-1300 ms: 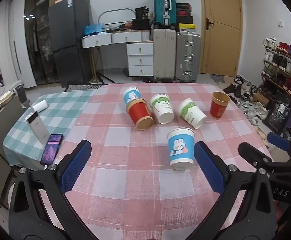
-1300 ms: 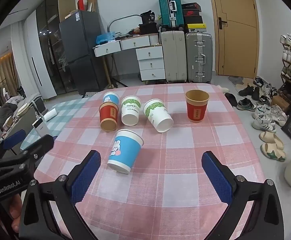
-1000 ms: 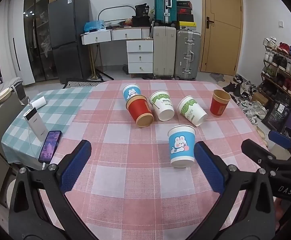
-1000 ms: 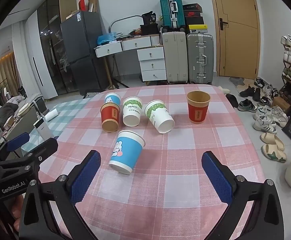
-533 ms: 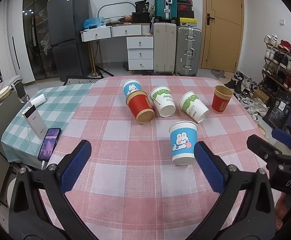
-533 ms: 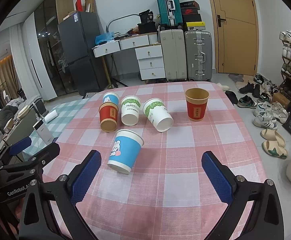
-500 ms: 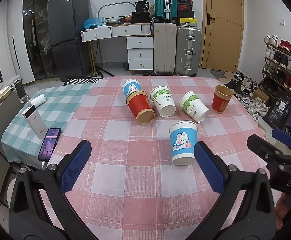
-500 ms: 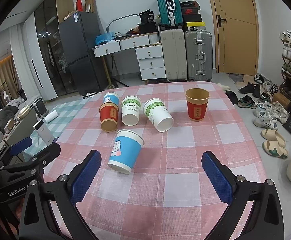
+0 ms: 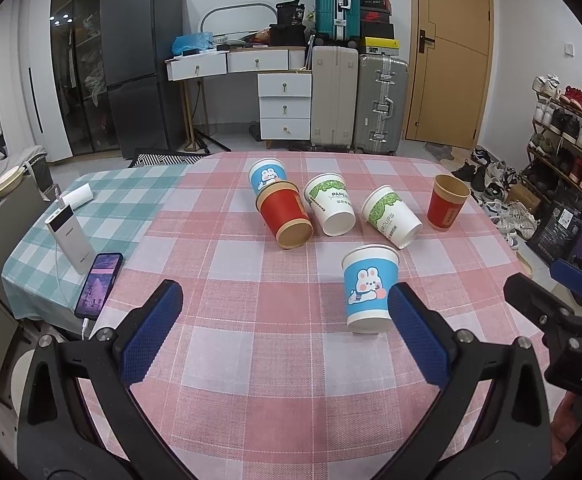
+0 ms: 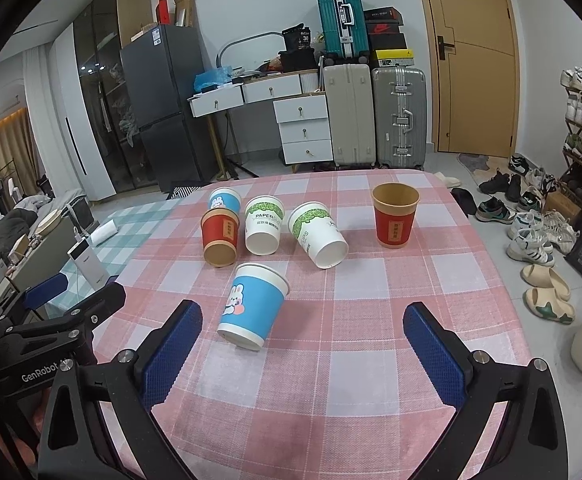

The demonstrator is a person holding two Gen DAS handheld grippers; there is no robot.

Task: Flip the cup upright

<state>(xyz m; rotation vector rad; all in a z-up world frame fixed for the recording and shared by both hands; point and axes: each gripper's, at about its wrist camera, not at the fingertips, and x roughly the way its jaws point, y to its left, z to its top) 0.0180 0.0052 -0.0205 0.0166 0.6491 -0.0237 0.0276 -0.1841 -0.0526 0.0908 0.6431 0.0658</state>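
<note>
Table (image 9: pixel 251 360) nearer; far blue cup (image 9: pixel 266 174) half-hidden.

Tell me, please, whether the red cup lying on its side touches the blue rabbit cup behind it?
Cannot tell. In both views the tipped red cup overlaps the far blue rabbit cup, hiding any contact or gap.

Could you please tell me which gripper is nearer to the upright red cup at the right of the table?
Right. The right gripper faces the upright red cup across open tablecloth; the left gripper sits farther left.
</note>
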